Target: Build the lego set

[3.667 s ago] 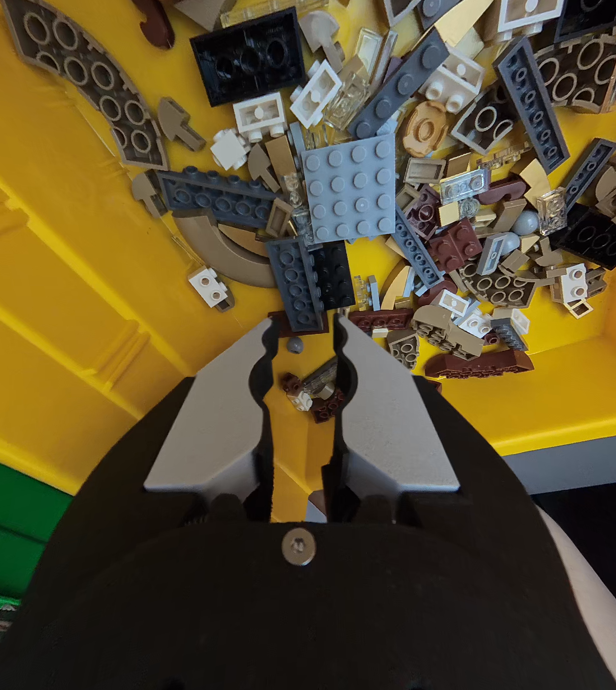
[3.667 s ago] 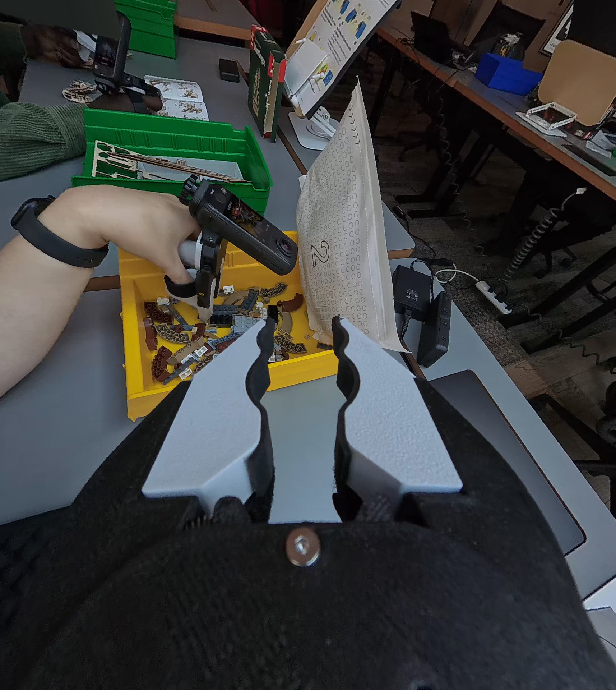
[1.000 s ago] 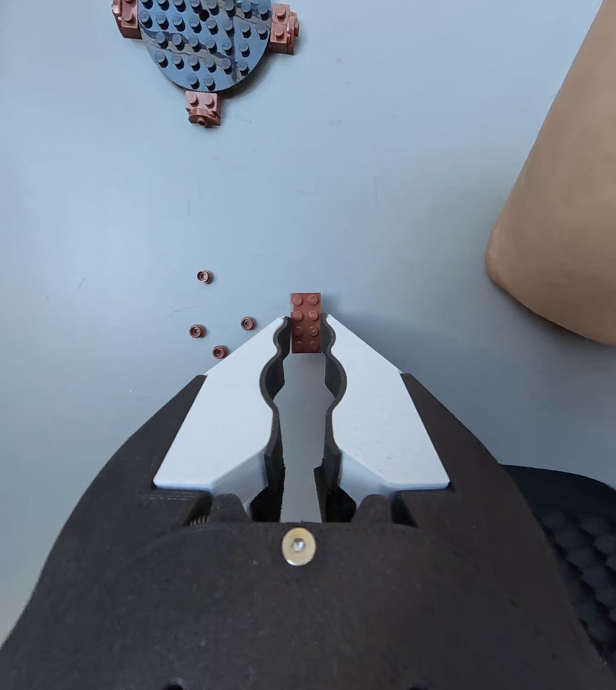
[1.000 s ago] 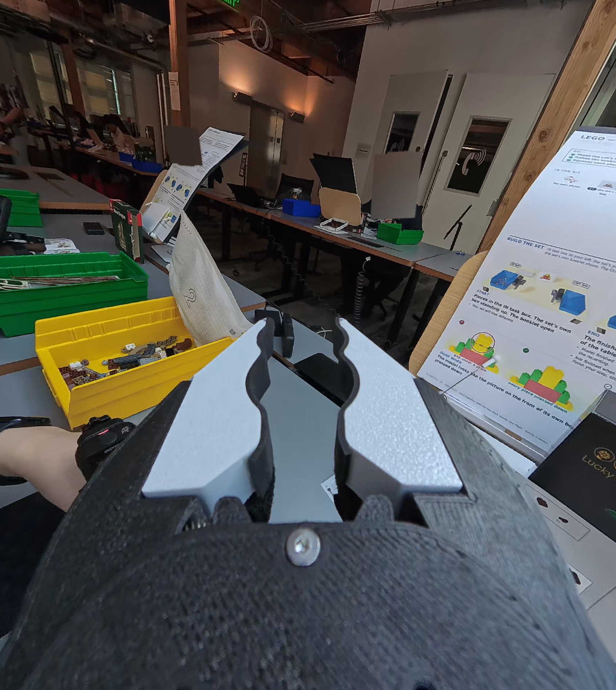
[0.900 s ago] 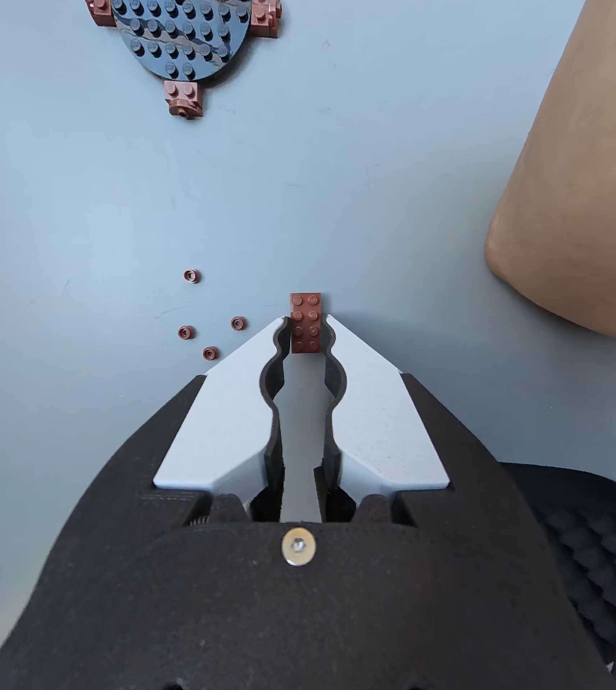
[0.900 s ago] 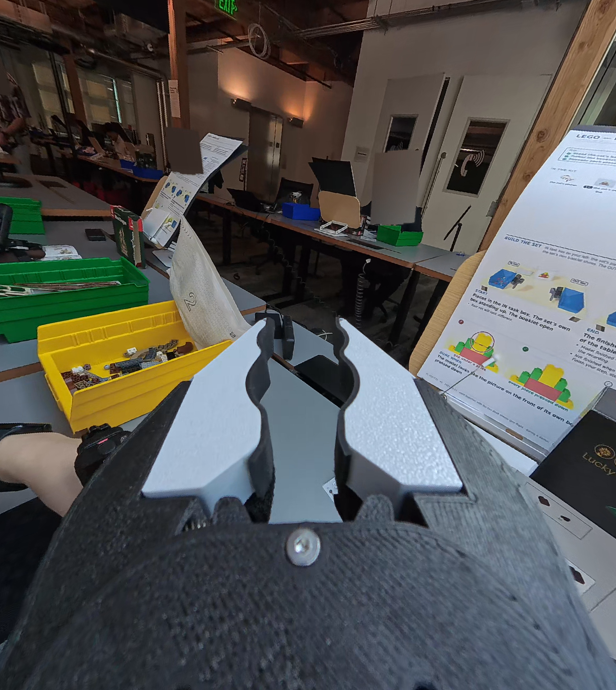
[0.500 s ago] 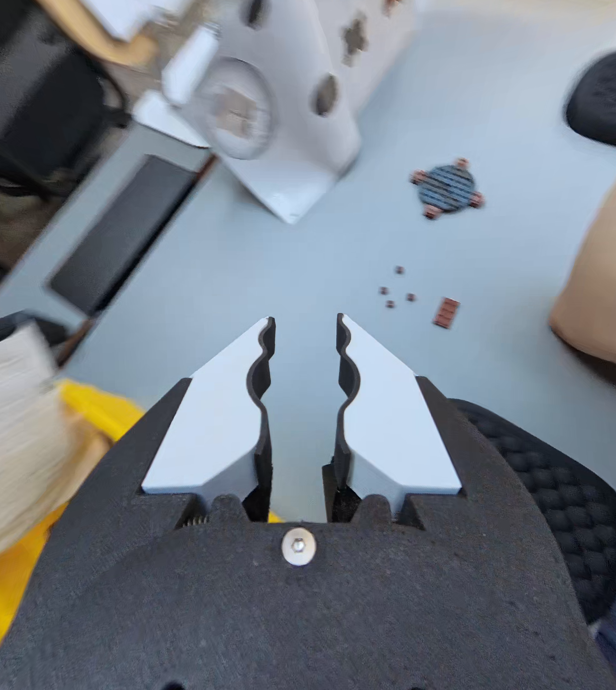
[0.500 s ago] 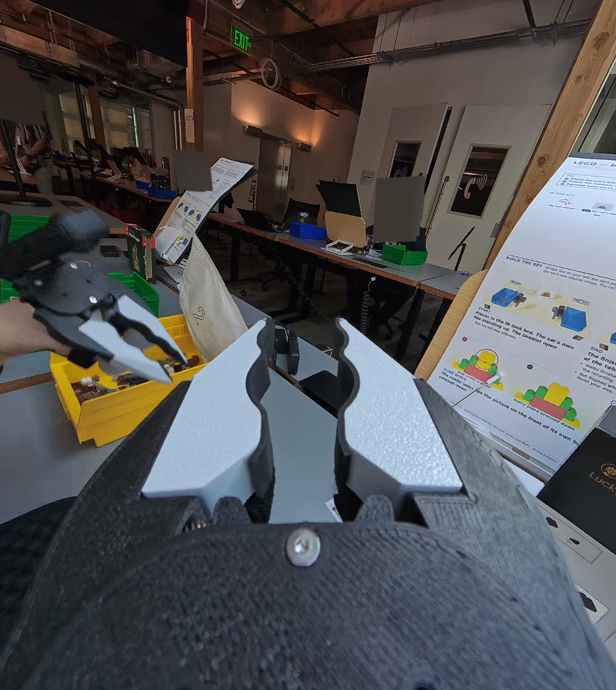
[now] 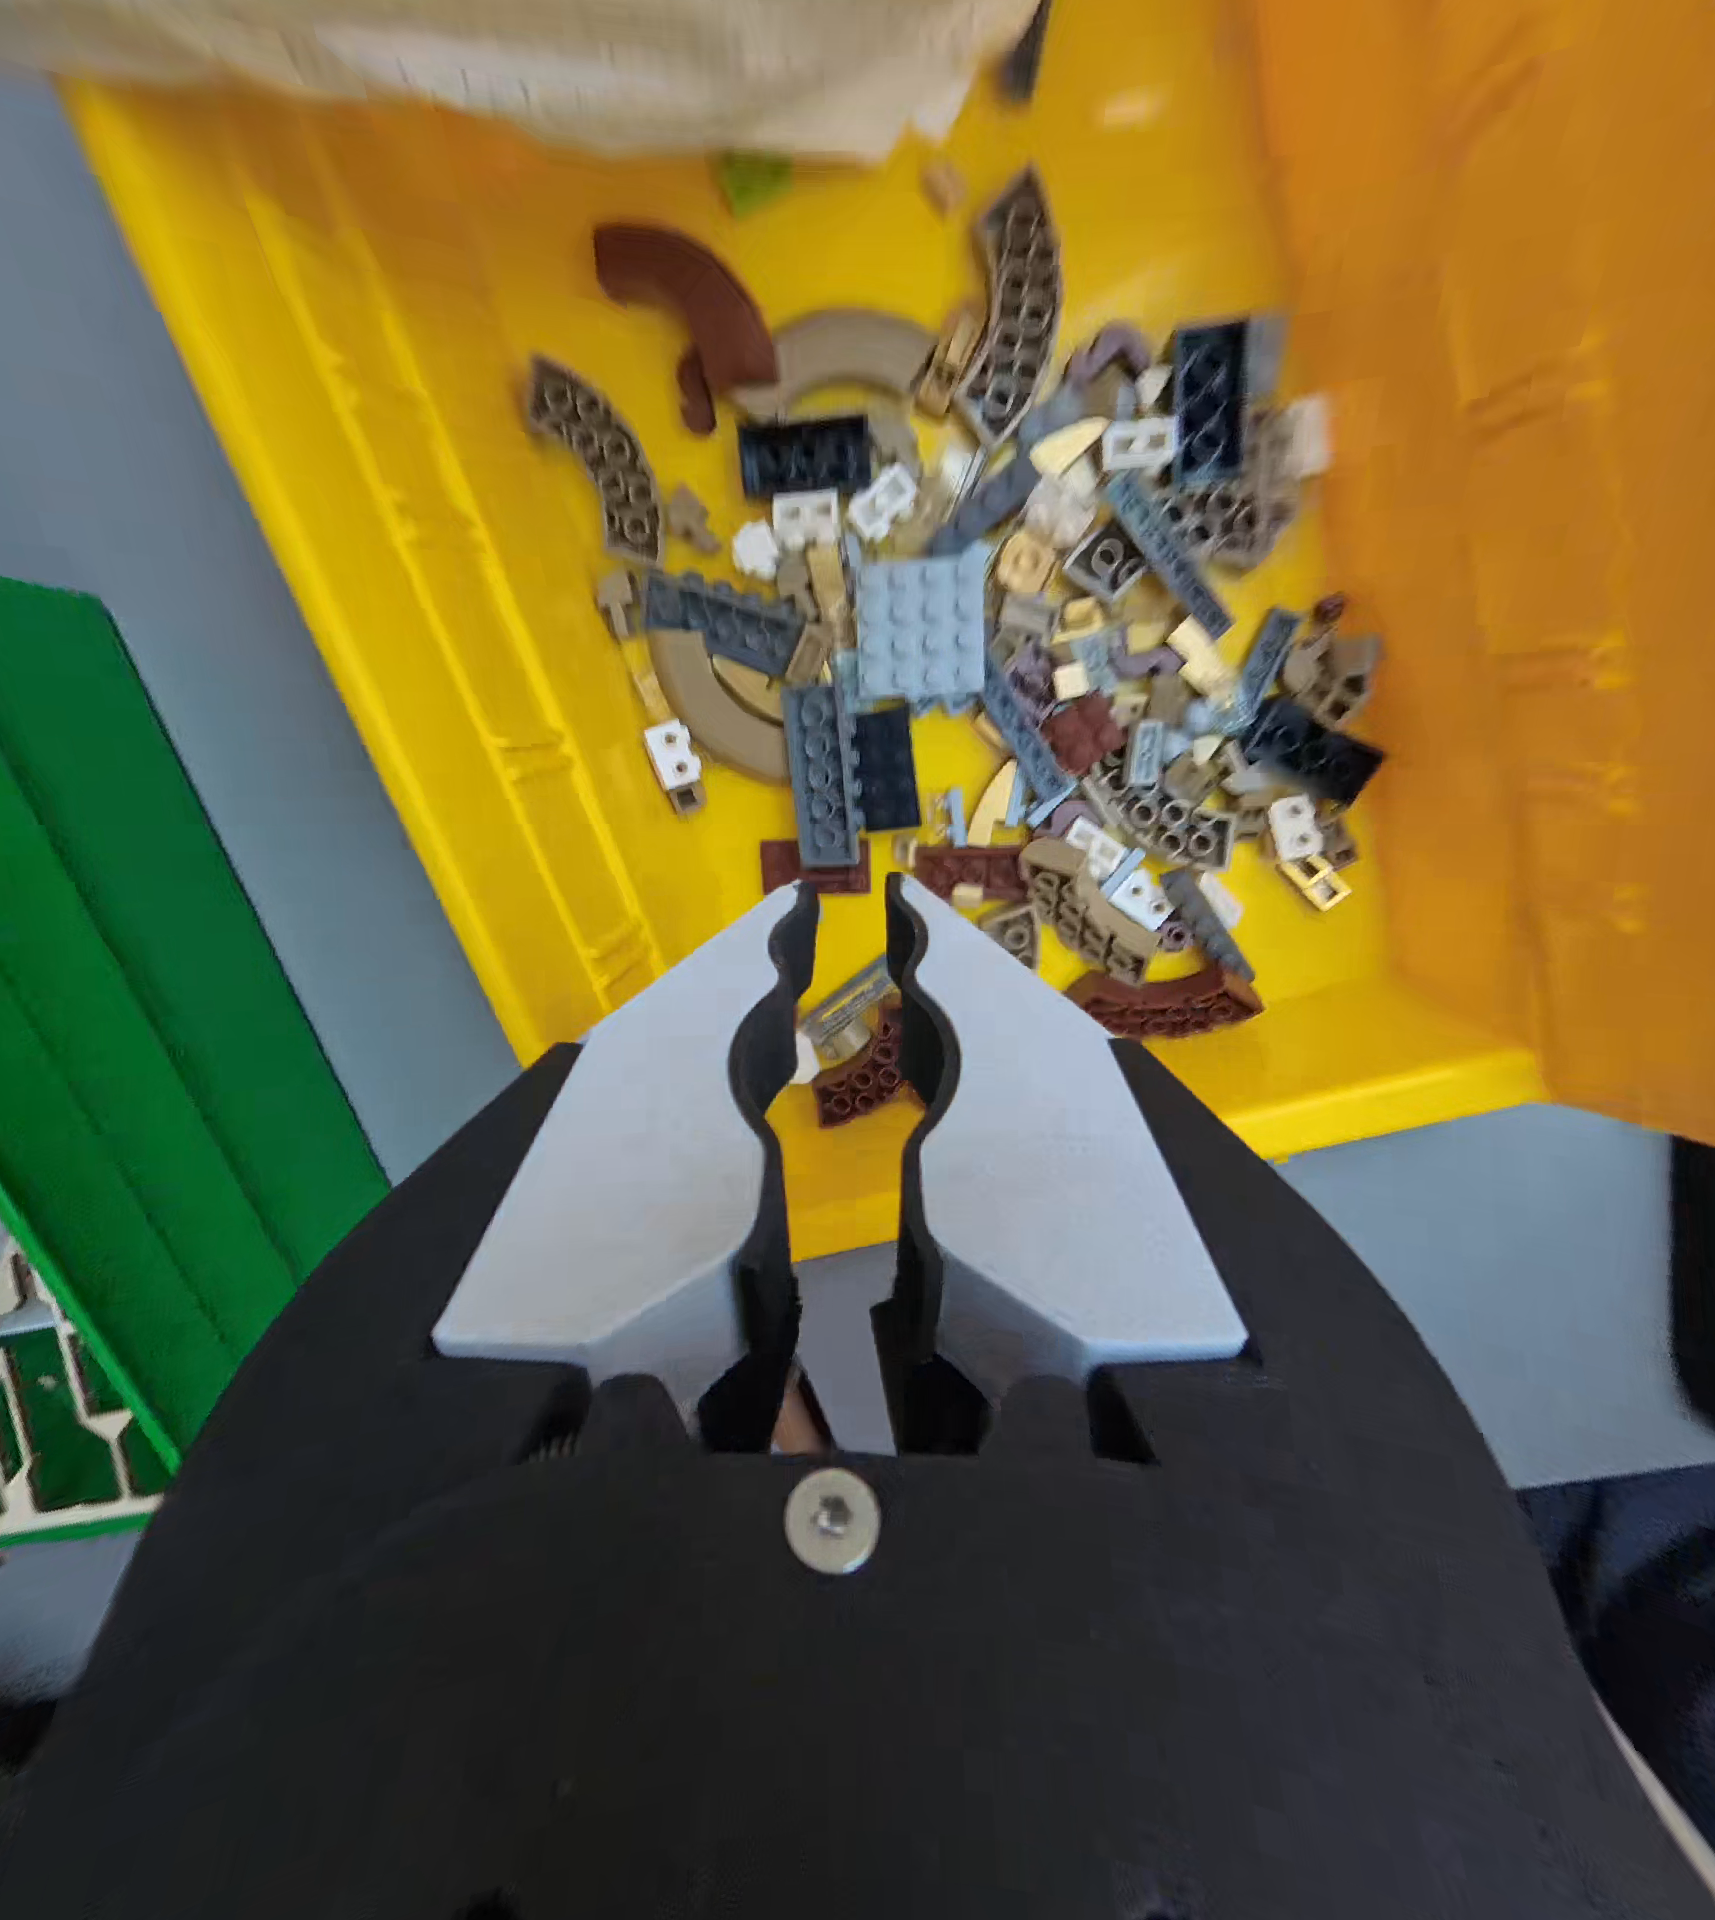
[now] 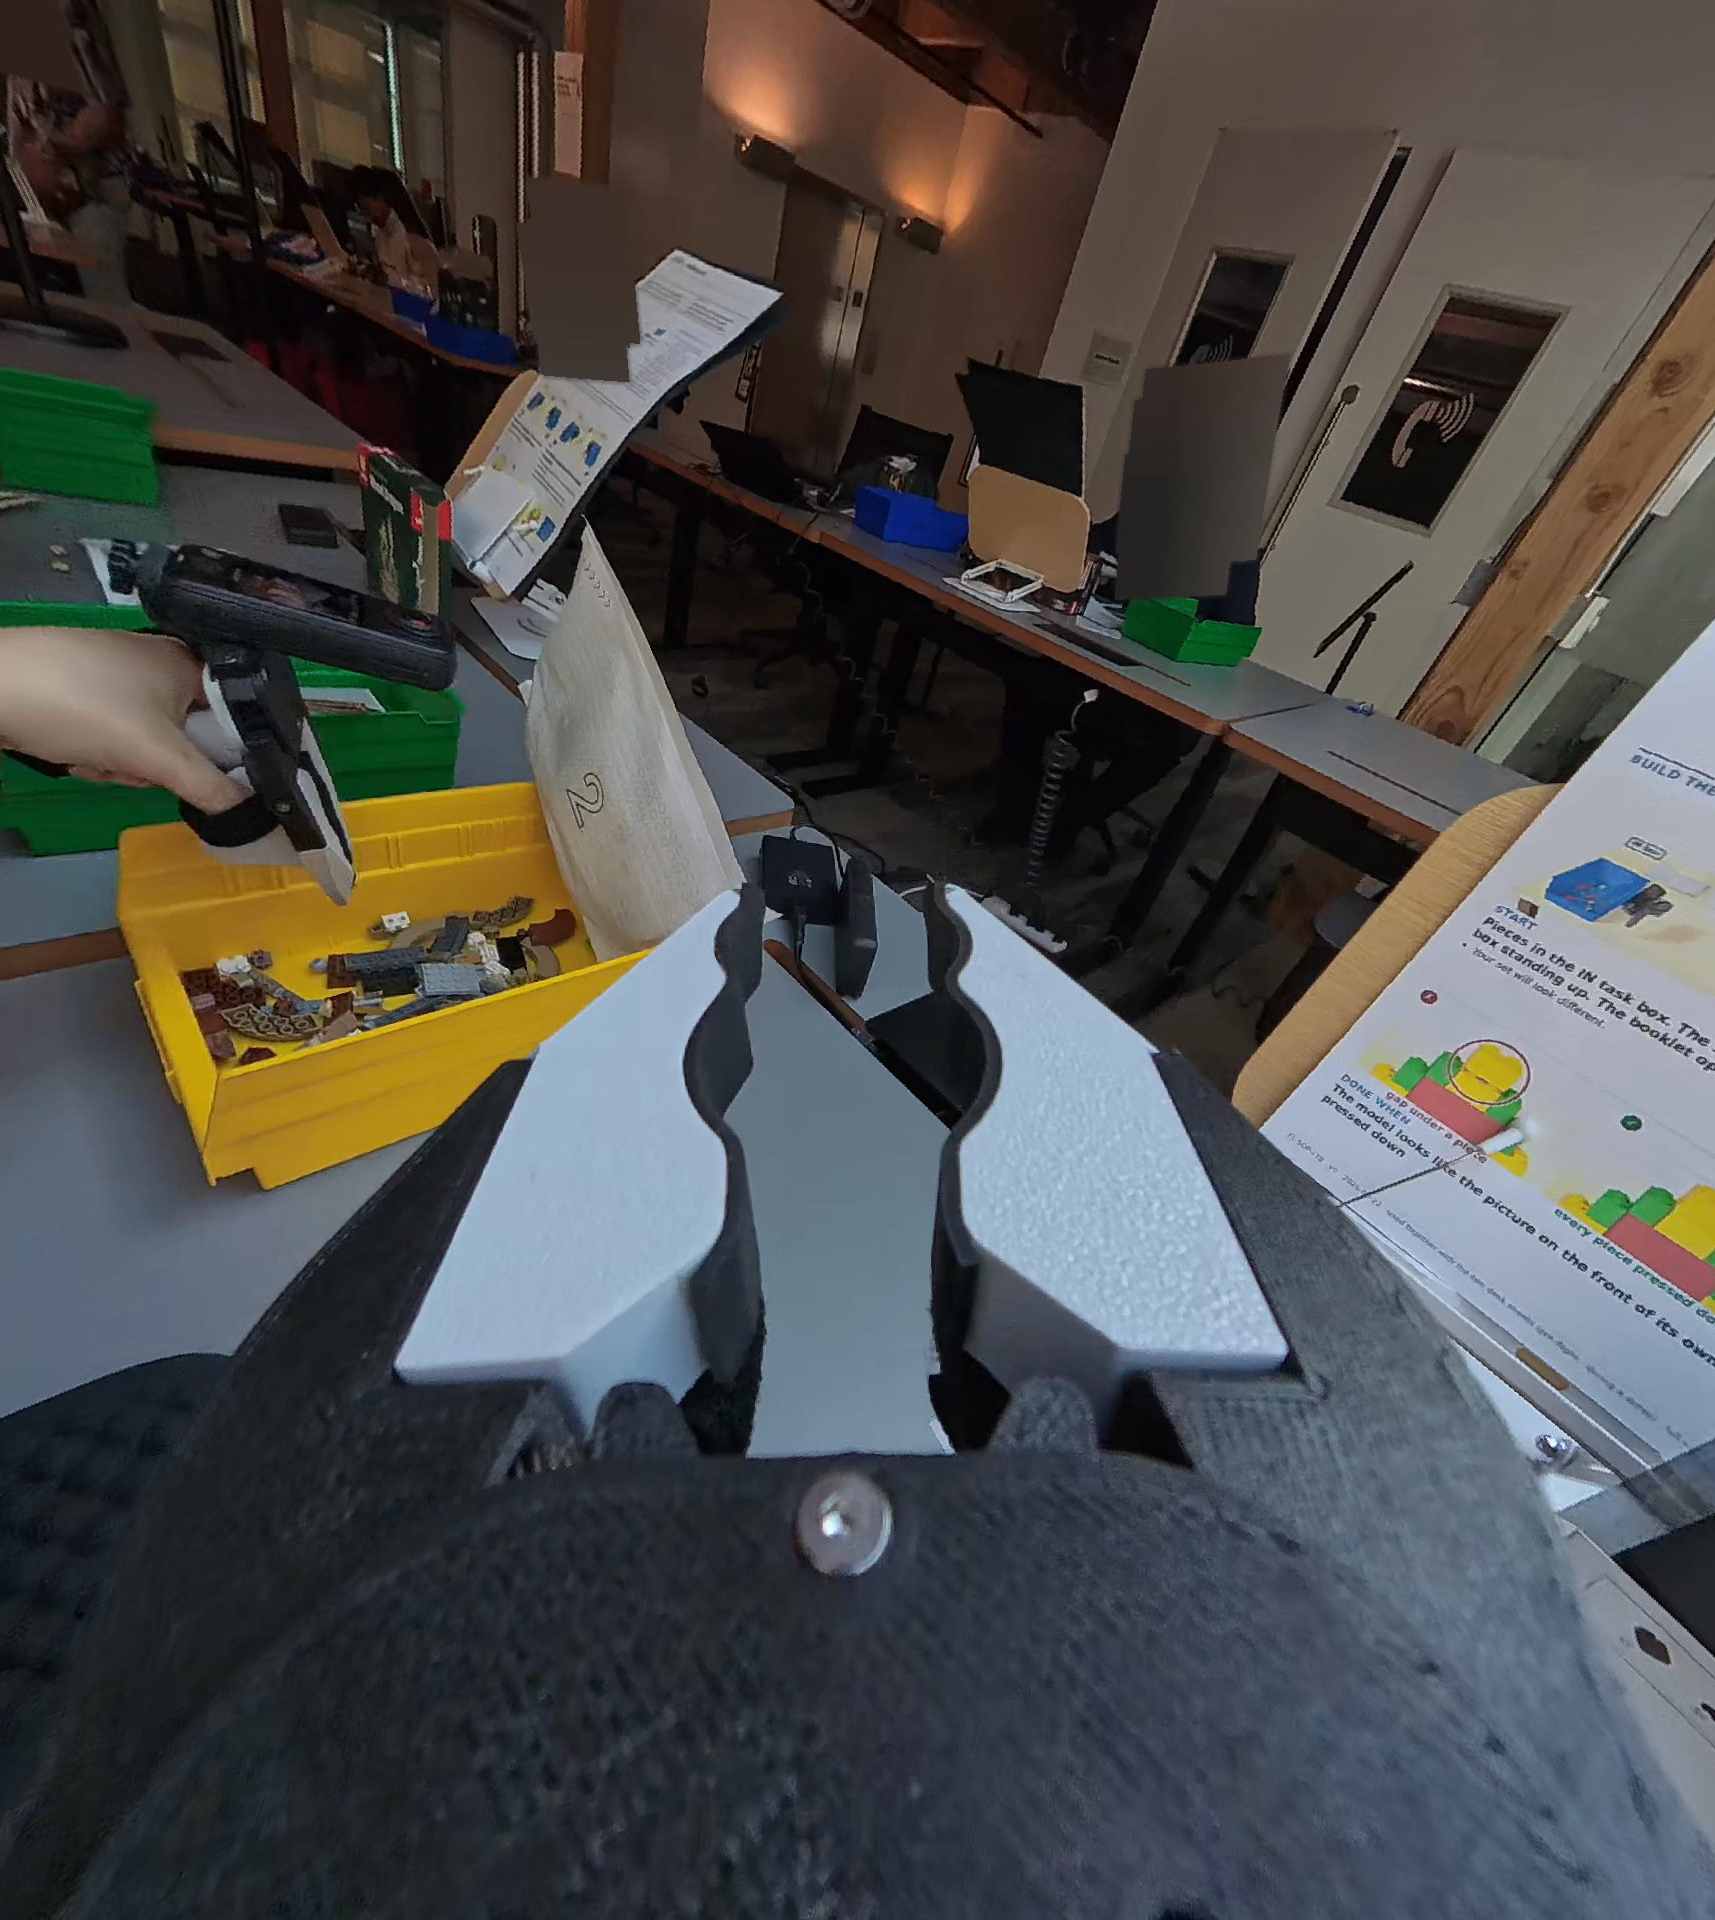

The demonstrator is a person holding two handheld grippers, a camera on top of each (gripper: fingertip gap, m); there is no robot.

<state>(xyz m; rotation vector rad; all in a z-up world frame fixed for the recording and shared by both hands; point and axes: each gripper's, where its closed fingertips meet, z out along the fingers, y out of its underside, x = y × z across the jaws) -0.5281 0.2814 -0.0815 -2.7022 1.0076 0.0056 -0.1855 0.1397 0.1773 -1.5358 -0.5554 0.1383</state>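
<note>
A yellow bin [image 9: 396, 436] holds a heap of loose lego pieces [image 9: 1019, 665] in grey, black, tan, white and brown. My left gripper [image 9: 851, 891] is open and empty, hovering over the bin's near end above a brown plate [image 9: 811, 864]. In the right wrist view the bin [image 10: 313, 1101] sits at the left with the left gripper [image 10: 331, 875] above it, held by a hand. My right gripper [image 10: 840, 906] is open and empty, held over the grey table away from the bin.
A green bin [image 9: 74, 935] lies left of the yellow one. A tan paper bag [image 10: 624, 800] stands at the yellow bin's far end. An instruction board [image 10: 1601, 1060] stands at the right. A black charger [image 10: 832, 894] lies beyond my right gripper. Tip to tip, the grippers are about 45 centimetres apart.
My left gripper let go of the brown brick on the table beside the small round studs, opened, and swung back over the yellow bin. My right gripper stayed open and tilted slightly.
</note>
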